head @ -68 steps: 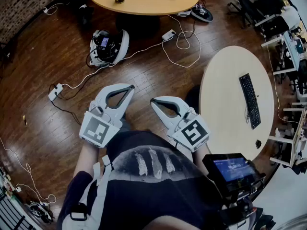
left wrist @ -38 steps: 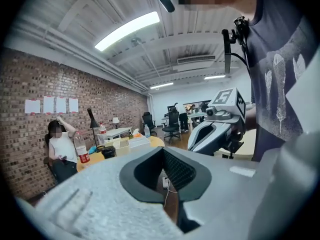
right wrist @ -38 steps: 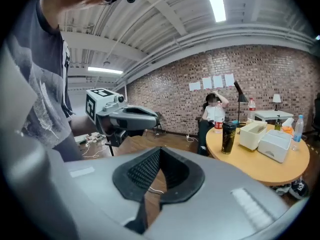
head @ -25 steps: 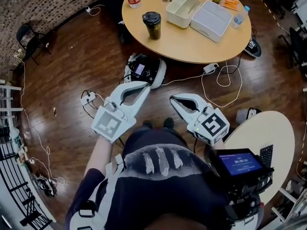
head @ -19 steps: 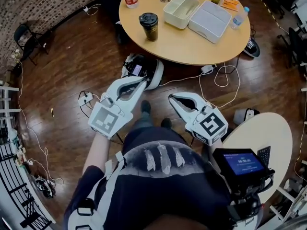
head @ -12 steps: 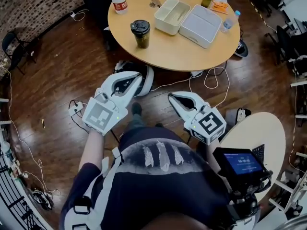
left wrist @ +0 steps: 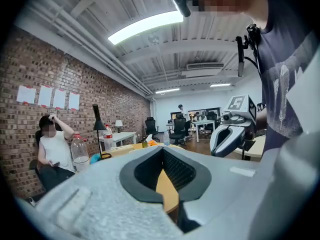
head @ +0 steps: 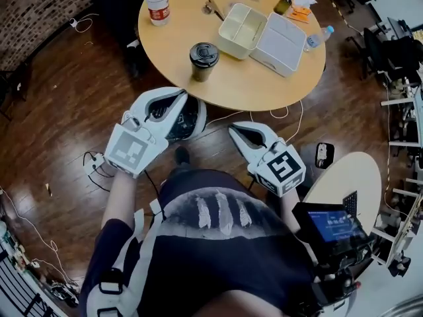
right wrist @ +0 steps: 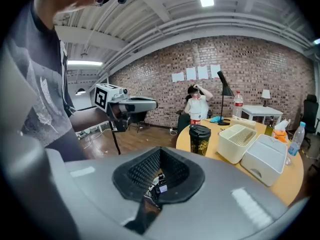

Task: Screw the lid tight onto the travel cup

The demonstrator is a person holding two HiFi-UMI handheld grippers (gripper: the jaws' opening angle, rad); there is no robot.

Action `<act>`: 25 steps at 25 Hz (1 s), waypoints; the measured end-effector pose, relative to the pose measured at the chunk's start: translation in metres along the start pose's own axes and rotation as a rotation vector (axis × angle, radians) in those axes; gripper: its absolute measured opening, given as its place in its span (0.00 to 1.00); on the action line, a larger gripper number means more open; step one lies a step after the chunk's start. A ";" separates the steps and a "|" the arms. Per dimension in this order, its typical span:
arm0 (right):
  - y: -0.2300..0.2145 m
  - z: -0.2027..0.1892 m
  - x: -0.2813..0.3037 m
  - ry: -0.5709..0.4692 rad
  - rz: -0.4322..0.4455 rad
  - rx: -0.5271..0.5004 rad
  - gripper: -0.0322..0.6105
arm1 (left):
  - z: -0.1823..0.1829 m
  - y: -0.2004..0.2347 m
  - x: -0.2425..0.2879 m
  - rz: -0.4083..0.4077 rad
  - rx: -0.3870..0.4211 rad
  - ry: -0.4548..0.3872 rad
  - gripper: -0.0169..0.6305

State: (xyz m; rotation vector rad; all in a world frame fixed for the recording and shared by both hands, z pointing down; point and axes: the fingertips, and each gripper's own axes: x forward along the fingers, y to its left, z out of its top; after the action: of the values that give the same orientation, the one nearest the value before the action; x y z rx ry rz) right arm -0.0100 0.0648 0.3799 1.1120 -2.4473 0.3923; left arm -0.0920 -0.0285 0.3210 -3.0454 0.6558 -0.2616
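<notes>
The dark travel cup (head: 203, 59) stands upright near the front edge of the round wooden table (head: 198, 88), with a black lid sitting on top. In the right gripper view the travel cup (right wrist: 199, 139) is ahead and slightly right. My left gripper (head: 183, 98) is held above the floor just short of the table edge, shut and empty. To the right and nearer to me, my right gripper (head: 233, 131) is also shut and empty. Both are well apart from the cup. The left gripper view looks over the table edge (left wrist: 167, 194), and the cup does not show there.
On the table are a cream open box (head: 241, 30), its grey-white lid (head: 283, 41), a clear bottle with a red label (head: 157, 2) and a small water bottle (head: 316, 38). A black-and-white device (head: 193, 119) and cables lie on the floor. A second round table (head: 350, 183) is at my right. A person (right wrist: 198, 104) sits beyond the table.
The table and cup have come closer and lower in the head view as I stepped toward them. Both grippers moved forward with me and stayed shut.
</notes>
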 end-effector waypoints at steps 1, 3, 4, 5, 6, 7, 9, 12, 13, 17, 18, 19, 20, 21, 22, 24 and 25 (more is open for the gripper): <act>0.000 0.000 0.006 0.018 -0.013 -0.016 0.06 | -0.004 0.007 0.002 -0.010 -0.002 -0.004 0.03; 0.000 0.002 0.017 0.044 -0.033 -0.040 0.06 | -0.008 0.019 0.003 -0.025 -0.005 -0.004 0.03; 0.001 0.003 0.021 0.057 -0.035 -0.046 0.06 | -0.010 0.023 0.004 -0.033 -0.006 0.000 0.03; 0.000 0.002 0.023 0.071 -0.035 -0.045 0.06 | -0.011 0.027 0.006 -0.043 -0.005 0.003 0.03; -0.001 0.002 0.026 0.083 -0.034 -0.040 0.06 | -0.012 0.030 0.008 -0.055 -0.002 0.004 0.03; -0.003 0.000 0.028 0.094 -0.033 -0.035 0.06 | -0.013 0.032 0.011 -0.069 0.002 0.004 0.03; -0.013 -0.004 0.034 0.117 -0.031 -0.030 0.06 | -0.015 0.037 0.021 -0.087 0.024 0.011 0.03; -0.042 -0.012 0.050 0.143 -0.028 -0.031 0.06 | -0.023 0.042 0.044 -0.109 0.048 0.073 0.36; -0.052 -0.016 0.057 0.146 -0.020 -0.031 0.07 | -0.029 0.045 0.052 -0.104 0.055 0.104 0.36; -0.086 -0.021 0.076 0.146 0.064 -0.037 0.08 | -0.044 0.061 0.084 -0.066 0.077 0.202 0.39; -0.093 -0.019 0.079 0.140 0.089 -0.035 0.06 | -0.046 0.066 0.090 -0.059 0.086 0.224 0.40; -0.099 -0.018 0.084 0.134 0.114 -0.028 0.06 | -0.048 0.070 0.095 -0.054 0.096 0.248 0.41; -0.104 -0.018 0.088 0.131 0.134 -0.018 0.06 | -0.051 0.073 0.098 -0.050 0.106 0.273 0.42; -0.109 -0.019 0.092 0.130 0.149 -0.010 0.06 | -0.054 0.075 0.102 -0.049 0.114 0.300 0.43; -0.115 -0.021 0.097 0.131 0.163 -0.006 0.06 | -0.058 0.077 0.106 -0.051 0.120 0.326 0.44; -0.124 -0.027 0.105 0.141 0.195 -0.010 0.06 | -0.070 0.078 0.113 -0.062 0.126 0.389 0.44; -0.129 -0.030 0.109 0.149 0.212 -0.016 0.06 | -0.078 0.078 0.116 -0.069 0.126 0.422 0.44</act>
State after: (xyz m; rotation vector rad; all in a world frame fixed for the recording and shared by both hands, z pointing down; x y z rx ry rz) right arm 0.0319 -0.0753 0.4695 0.7893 -2.4368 0.5007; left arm -0.0329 -0.1456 0.4122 -2.9104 0.5190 -0.9257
